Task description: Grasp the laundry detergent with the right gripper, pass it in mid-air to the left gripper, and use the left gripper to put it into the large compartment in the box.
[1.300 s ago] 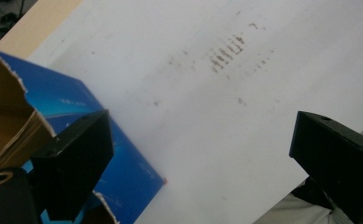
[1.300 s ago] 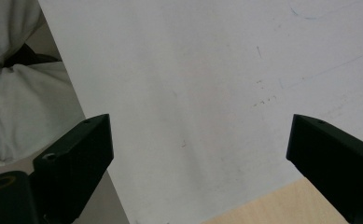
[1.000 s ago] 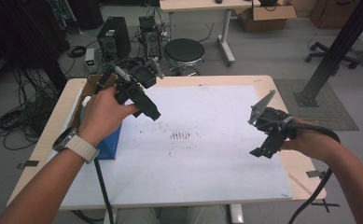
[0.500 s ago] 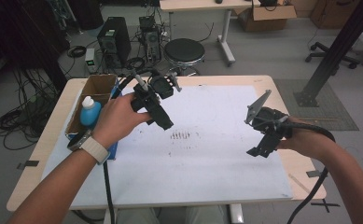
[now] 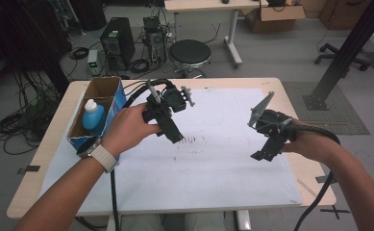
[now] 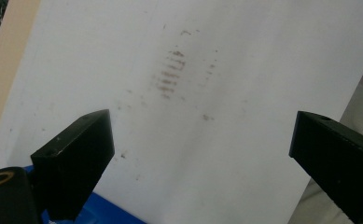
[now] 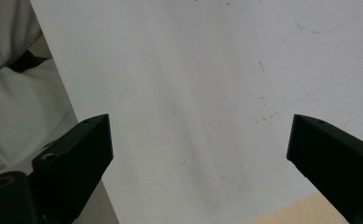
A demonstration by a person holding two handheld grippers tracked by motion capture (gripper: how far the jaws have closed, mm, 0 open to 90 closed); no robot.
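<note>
Both tongs spread, empty: left tongs (image 5: pixel 175 135) near bottle (image 5: pixel 93 117) in box (image 5: pixel 108 89); careless swing risks toppling it; right tongs (image 5: pixel 264 153) clear.

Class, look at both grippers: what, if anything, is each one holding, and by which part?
Nothing is held. The left gripper and the right gripper both have their jaws wide apart, with just the white sheet showing between them.

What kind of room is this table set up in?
Most likely a lab or workshop: computer towers and tangled cables sit on the floor behind the table, with a stool and a cardboard box farther back.
</note>
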